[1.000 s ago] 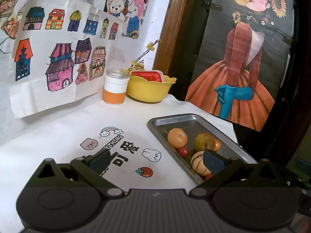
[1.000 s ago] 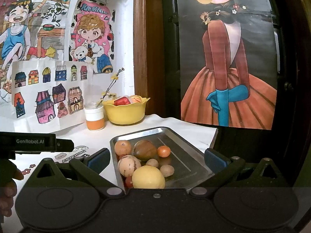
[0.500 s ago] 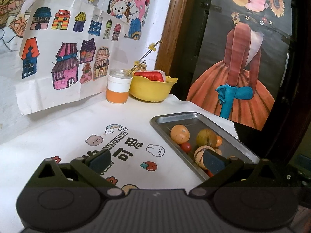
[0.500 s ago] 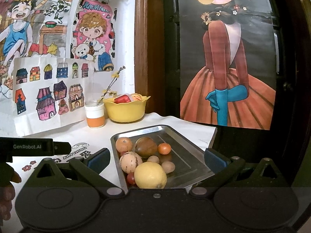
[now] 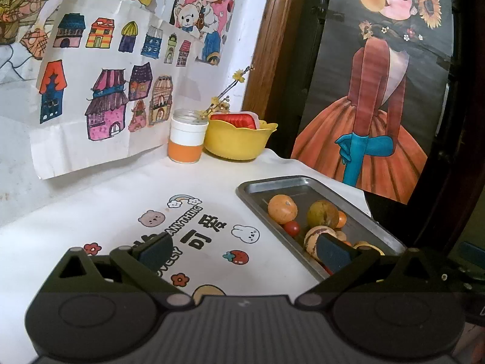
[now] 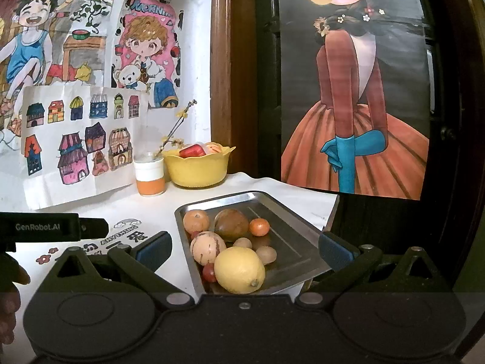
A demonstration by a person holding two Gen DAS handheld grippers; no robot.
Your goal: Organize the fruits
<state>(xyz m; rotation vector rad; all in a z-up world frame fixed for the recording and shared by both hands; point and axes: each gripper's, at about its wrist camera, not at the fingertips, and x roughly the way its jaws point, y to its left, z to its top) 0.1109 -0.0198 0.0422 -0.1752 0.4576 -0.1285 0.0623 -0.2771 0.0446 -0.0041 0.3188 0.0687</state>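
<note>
I see both my grippers, left [image 5: 242, 250] and right [image 6: 244, 247], spread wide and empty. The metal tray [image 6: 291, 212] at the tabletop's right edge holds a lemon [image 6: 239, 270], oranges and small fruits. The yellow bowl [image 6: 198, 166] in the back corner holds red fruit.

The white cloth [image 5: 100, 212] on the desk carries printed words among cartoon stickers: "ANYTHING" in slanted capitals under a rainbow, 2 large Chinese characters, "可" and one that looks like "爱", just below it, and a partly hidden word ending in "OVELY" by the left claw's finger. In the right wrist view the left claw's black housing [image 6: 45, 227] bears the white brand "GenRobot.AI". The pink cartoon poster [image 6: 148, 45] on the wall reads "MORNIN…" across its top, its end unclear.
</note>
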